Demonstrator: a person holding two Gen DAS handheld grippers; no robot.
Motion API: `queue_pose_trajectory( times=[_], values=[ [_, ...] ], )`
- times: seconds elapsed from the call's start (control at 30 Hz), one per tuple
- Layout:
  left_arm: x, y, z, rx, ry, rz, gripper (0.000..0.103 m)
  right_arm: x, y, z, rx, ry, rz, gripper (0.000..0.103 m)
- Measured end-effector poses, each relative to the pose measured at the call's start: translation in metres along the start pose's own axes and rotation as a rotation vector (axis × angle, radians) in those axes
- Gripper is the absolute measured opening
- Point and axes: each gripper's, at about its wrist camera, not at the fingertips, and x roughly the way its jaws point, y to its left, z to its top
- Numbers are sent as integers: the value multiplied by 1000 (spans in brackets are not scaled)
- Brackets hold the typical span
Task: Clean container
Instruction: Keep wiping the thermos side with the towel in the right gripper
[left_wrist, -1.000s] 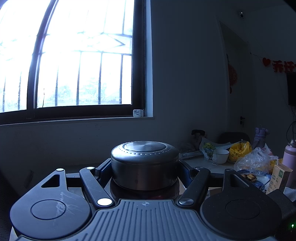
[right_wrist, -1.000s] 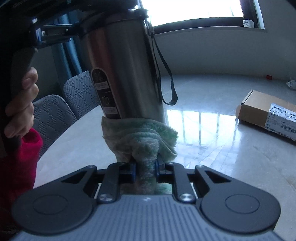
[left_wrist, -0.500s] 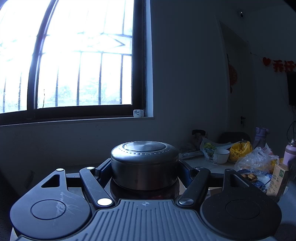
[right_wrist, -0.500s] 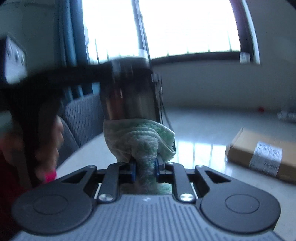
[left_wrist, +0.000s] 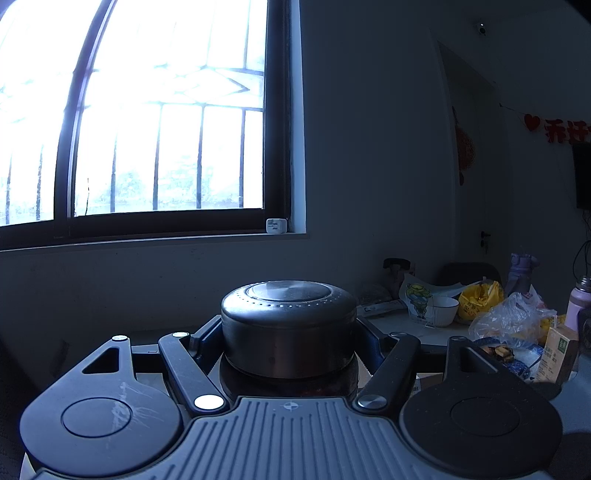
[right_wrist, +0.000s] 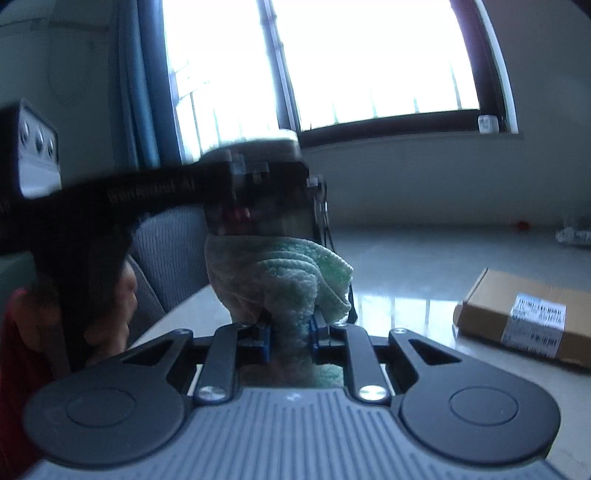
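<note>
A steel container (left_wrist: 288, 321) with a rounded lid stands upright between my left gripper's (left_wrist: 288, 341) fingers, which are shut around it just below the lid. In the right wrist view the same container (right_wrist: 266, 218) looks blurred, with my left gripper's black body (right_wrist: 159, 192) reaching in from the left and a hand (right_wrist: 122, 295) behind it. My right gripper (right_wrist: 290, 328) is shut on a bunched green cloth (right_wrist: 280, 273). The cloth presses against the container's upper body, right under the left fingers. The container's lower part is hidden behind the cloth.
The glossy marble table (right_wrist: 406, 266) carries a cardboard box (right_wrist: 524, 317) at the right. Grey chairs (right_wrist: 170, 251) stand at its left edge. In the left wrist view a bowl (left_wrist: 445, 306), plastic bags (left_wrist: 509, 317), a carton (left_wrist: 557, 354) and a pink bottle (left_wrist: 580, 299) crowd the table's right side.
My right gripper has risen with the cloth, sliding it up the container from the lower body to just below the top. The left gripper has held still.
</note>
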Motion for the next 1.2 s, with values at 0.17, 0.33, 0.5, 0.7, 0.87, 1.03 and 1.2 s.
queue_pose_trajectory(
  times=[0.17, 0.33, 0.5, 0.7, 0.87, 1.03, 1.2],
  values=[
    [0, -1, 0, 1, -1, 1, 72, 14, -4, -13, 24, 54, 2, 18],
    [0, -1, 0, 3, -2, 4, 72, 33, -5, -27, 20, 124, -15, 18],
    [0, -1, 0, 6, -2, 6, 72, 43, -9, -35, 34, 167, -14, 18],
    [0, -1, 0, 10, -1, 7, 73, 47, -9, -45, 33, 196, -16, 18],
    [0, -1, 0, 10, -1, 7, 73, 41, -3, -42, 12, 189, -28, 18],
    [-1, 0, 1, 11, -1, 7, 73, 20, 1, -26, 15, 116, -26, 18],
    [-1, 0, 1, 11, -1, 7, 73, -6, 6, 1, 11, -3, -20, 18]
  ],
)
